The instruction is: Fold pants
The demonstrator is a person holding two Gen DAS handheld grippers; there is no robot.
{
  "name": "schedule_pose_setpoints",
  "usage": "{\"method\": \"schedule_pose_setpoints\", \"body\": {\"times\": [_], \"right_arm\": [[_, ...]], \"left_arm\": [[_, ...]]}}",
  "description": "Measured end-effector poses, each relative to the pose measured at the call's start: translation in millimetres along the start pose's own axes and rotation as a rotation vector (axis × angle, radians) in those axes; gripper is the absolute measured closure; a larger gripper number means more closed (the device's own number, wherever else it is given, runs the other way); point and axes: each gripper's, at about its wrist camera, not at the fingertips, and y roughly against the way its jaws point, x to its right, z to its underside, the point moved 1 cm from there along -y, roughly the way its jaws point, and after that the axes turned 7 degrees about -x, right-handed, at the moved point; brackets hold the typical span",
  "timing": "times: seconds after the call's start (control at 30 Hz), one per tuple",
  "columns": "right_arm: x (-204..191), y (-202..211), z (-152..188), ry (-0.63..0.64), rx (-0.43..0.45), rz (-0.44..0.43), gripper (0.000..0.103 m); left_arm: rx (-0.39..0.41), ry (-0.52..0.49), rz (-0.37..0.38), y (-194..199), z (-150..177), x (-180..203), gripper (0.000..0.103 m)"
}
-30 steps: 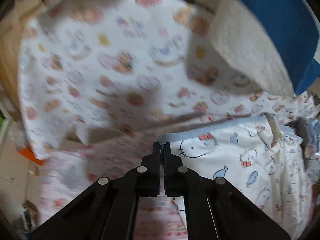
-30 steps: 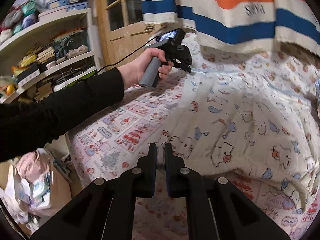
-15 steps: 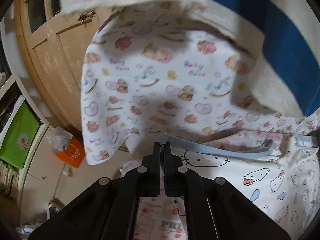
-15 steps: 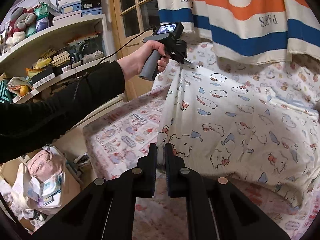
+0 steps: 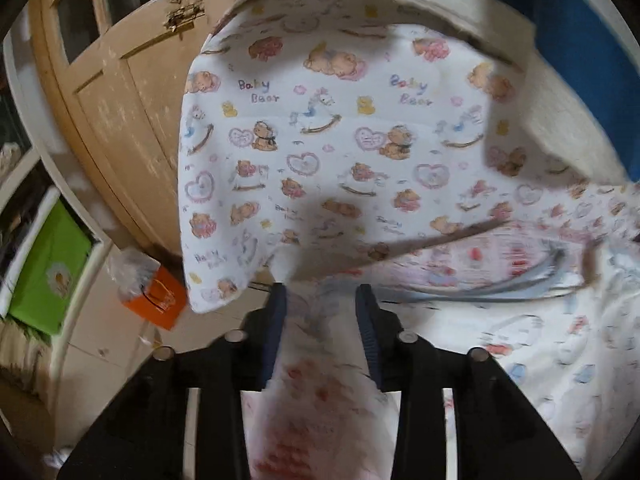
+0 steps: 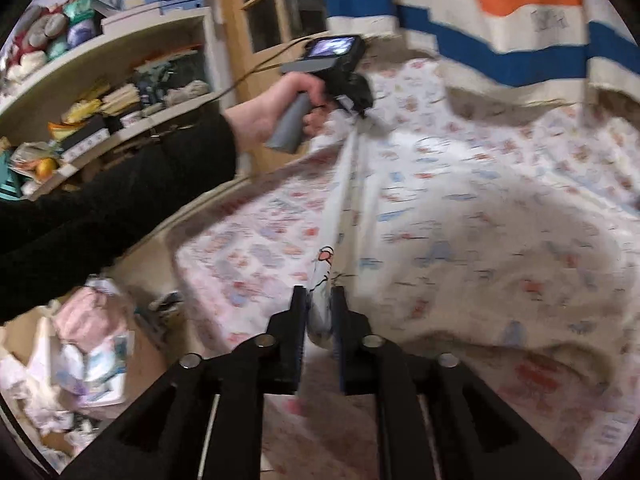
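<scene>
The pants (image 6: 460, 240) are white with a cartoon cat and fish print and a light blue waistband (image 5: 500, 284). They lie spread over the bed, blurred by motion. My left gripper (image 5: 320, 292) has its jaws wide apart, with pants fabric (image 5: 324, 320) between them. It also shows in the right wrist view (image 6: 360, 110), held in a hand at the pants' far edge. My right gripper (image 6: 319, 300) has its jaws slightly apart around a raised fold of the pants. That fold runs taut toward the left gripper.
A bear-print sheet (image 5: 320, 140) hangs off the bed end. A striped orange, blue and white towel (image 6: 500, 12) hangs behind. A wooden door (image 5: 120, 100) and shelves (image 6: 120, 100) stand left. An orange box (image 5: 160, 300) and bags (image 6: 92, 352) clutter the floor.
My left gripper has opened from shut on the waistband. My right gripper's jaws have parted a little. Both views have tilted and the pants' edge has been lifted and stretched between the grippers.
</scene>
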Motion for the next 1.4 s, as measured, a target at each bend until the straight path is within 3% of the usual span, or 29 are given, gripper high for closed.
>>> {"method": "schedule_pose_setpoints", "body": {"times": [0.07,0.17,0.3,0.47,0.63,0.77,0.87,0.97,1.03,1.23,1.4], "right_arm": [[18,10,3,-0.043,0.03,0.049,0.054],[61,27,5,-0.146,0.048,0.128,0.054],[124,56,13,-0.287,0.103,0.296,0.054],[165,75,36,-0.419,0.091,0.282,0.054],[162,63,62,-0.439,0.028,0.239,0.054],[166,58,68,-0.47,0.041,0.213,0.054],[161,51,64,-0.409,0.045,0.253,0.054],[157,39,63,-0.369,0.0,0.268,0.066],[154,35,65,-0.355,-0.017,0.251,0.067],[148,33,66,-0.336,0.007,0.306,0.067],[154,32,62,-0.373,-0.003,0.313,0.093]], "left_arm": [[0.066,0.003,0.063,29,14,8,0.067],[0.196,-0.047,0.043,78,42,31,0.063],[0.311,-0.071,0.084,131,86,62,0.061],[0.383,-0.034,0.114,165,144,91,0.061],[0.428,-0.012,0.091,173,200,117,0.061],[0.443,0.006,0.111,176,229,131,0.061],[0.46,0.013,0.088,177,237,137,0.061],[0.476,0.013,0.08,182,242,140,0.061],[0.488,0.005,0.082,186,245,142,0.061],[0.508,-0.017,0.098,197,251,148,0.059],[0.532,-0.005,0.091,199,254,148,0.059]]}}
